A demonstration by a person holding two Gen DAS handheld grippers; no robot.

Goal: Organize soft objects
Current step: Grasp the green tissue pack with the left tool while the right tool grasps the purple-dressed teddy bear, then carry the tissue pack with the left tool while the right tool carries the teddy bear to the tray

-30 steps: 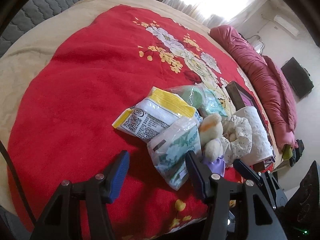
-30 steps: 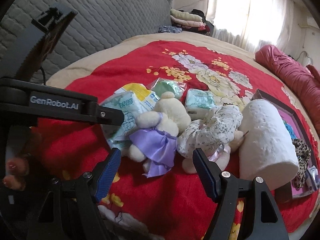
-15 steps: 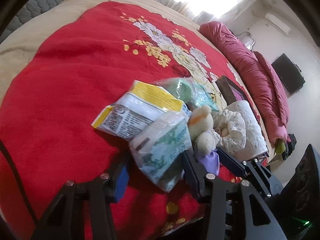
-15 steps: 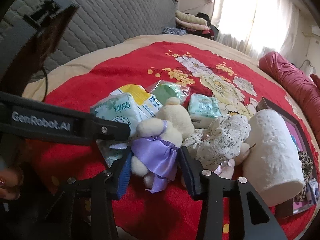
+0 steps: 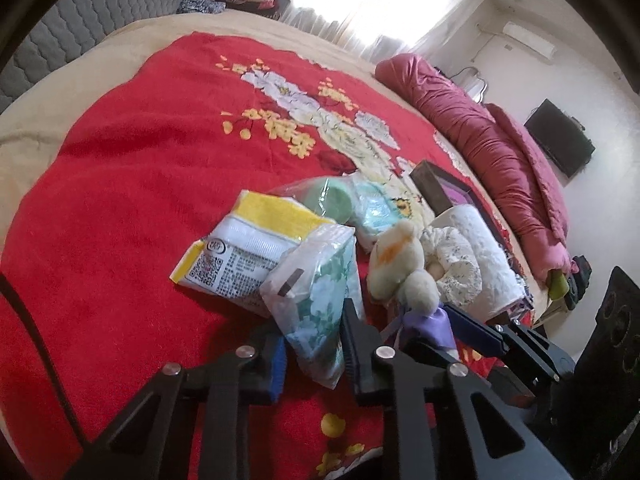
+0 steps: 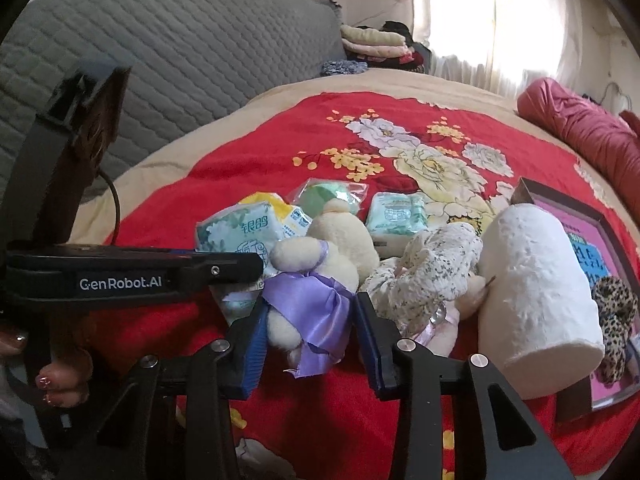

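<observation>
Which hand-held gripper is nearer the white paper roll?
Right. The right hand-held gripper is closing around the bear, two toys from the roll; the left hand-held gripper is closing on the tissue pack, farther off.

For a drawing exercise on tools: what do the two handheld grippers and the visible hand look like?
Both grippers, left and right, have black angular frames with silver screws and ribbed blue finger pads. The left one, seen from the right wrist view, carries white "GenRobot.AI" lettering and a thin black cable. The hand has dark glittery nail polish.
</observation>
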